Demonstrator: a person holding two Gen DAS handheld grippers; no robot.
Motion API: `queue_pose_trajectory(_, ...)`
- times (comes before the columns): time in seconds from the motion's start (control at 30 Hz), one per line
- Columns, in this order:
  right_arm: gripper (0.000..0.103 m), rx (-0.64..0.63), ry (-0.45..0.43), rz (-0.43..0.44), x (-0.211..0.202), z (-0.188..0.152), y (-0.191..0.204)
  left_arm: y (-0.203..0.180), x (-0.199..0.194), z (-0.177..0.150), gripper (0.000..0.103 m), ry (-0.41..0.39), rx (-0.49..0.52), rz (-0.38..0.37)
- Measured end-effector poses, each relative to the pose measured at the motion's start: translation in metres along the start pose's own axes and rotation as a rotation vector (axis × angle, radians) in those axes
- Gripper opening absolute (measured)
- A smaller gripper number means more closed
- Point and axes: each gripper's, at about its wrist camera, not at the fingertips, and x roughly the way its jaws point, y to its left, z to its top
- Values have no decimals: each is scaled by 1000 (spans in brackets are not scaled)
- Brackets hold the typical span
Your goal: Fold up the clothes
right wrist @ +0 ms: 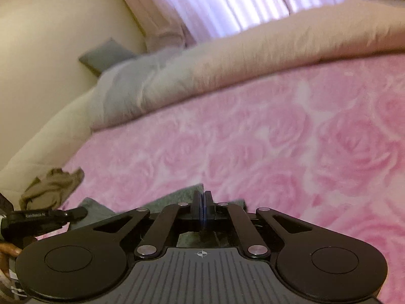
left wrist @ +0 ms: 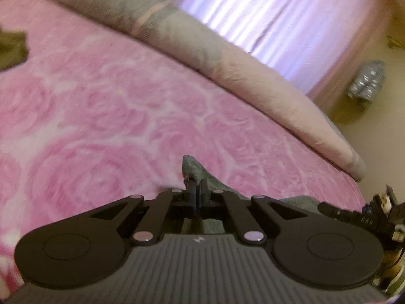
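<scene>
Both tools, L (left wrist: 196, 186) & R (right wrist: 202, 197), pinch grey cloth (left wrist: 196, 169) over pink blanket (left wrist: 101, 106).

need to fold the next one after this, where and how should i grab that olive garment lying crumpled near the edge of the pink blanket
Take the olive garment by the pointed flap sticking out toward the blanket's middle: the only free edge showing, the rest a bunched heap. Come in low from the blanket side, since the duvet borders the far side. Both the left gripper and the right gripper are shut on the grey-green cloth now.
</scene>
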Motion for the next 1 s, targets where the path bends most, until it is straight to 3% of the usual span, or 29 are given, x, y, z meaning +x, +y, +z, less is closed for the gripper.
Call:
queue_pose_trajectory(0.07,0,-34,-8,-61,-1,-2,4,-2,6,-2,0,5,41,30)
queue_pose_trajectory(0.2,0,-38,74,-134,23,-12,4,-17,-1,-3,4,-27,117,182)
queue_pose_trajectory(0.27,0,-41,74,-167,19,-10,8,-26,-8,-3,14,-52,155,263)
queue_pose_trajectory(0.33,27,-64,31,-214,6,-8,17,-35,-15,-3,12,-77,193,343)
queue_pose_trajectory(0.37,54,-85,0,-222,-6,-7,27,-40,-19,-3,12,-91,215,376)
queue_pose_trajectory(0.4,57,-103,-19,-203,-14,-8,35,-47,-26,-3,12,-107,242,367)
queue_pose_trajectory(0.53,52,-230,10,-136,-27,-24,72,-74,-29,-17,7,-28,272,168)
queue_pose_trajectory(0.57,34,-273,36,-119,-25,-32,80,-79,-23,-25,7,-4,294,152)
queue_pose_trajectory(0.6,26,-302,64,-113,-19,-39,84,-82,-17,-32,7,18,309,142)
queue_pose_trajectory(0.7,24,-320,142,-151,-5,-58,77,-66,-2,-47,6,54,277,199)
queue_pose_trajectory(0.83,19,-286,105,-272,-16,-66,47,-49,-3,-52,3,60,238,263)
queue_pose_trajectory(0.87,23,-258,103,-307,-20,-62,39,-53,-5,-49,3,64,247,287)
queue_pose_trajectory(1.0,23,-97,94,-313,-49,-50,27,-75,-29,-44,7,68,268,401)
